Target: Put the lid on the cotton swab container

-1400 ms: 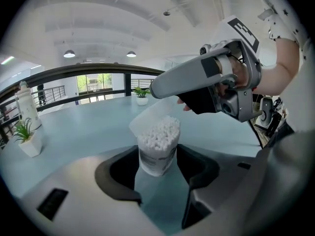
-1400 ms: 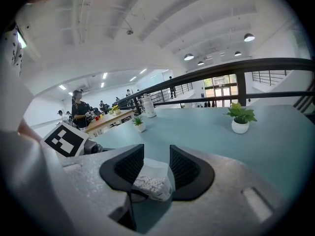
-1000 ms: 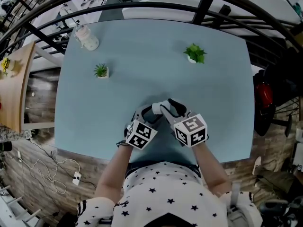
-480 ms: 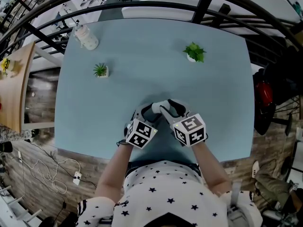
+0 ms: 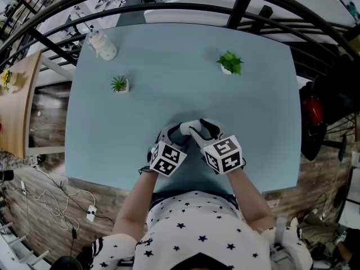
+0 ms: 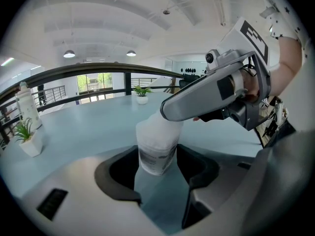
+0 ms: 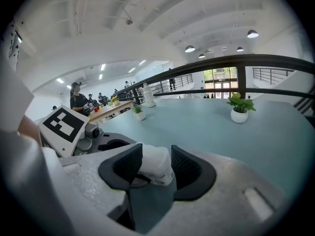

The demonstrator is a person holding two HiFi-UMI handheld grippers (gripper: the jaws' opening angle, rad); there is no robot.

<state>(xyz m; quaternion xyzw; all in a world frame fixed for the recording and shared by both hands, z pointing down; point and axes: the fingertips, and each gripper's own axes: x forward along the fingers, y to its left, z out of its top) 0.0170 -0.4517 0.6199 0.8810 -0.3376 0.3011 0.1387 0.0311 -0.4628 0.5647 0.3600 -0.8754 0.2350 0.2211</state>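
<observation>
White cotton swab container (image 5: 188, 129): lower centre of the head view, above the pale blue surface (image 5: 185, 66).
Left gripper (image 6: 158, 156): pinching its body.
Right gripper (image 7: 156, 163): jaws just opening, loose around its top.

Label print on the cotton swab container (image 6: 155, 154) is too blurred to read. Lid and body cannot be distinguished in any of the 3 views.
</observation>
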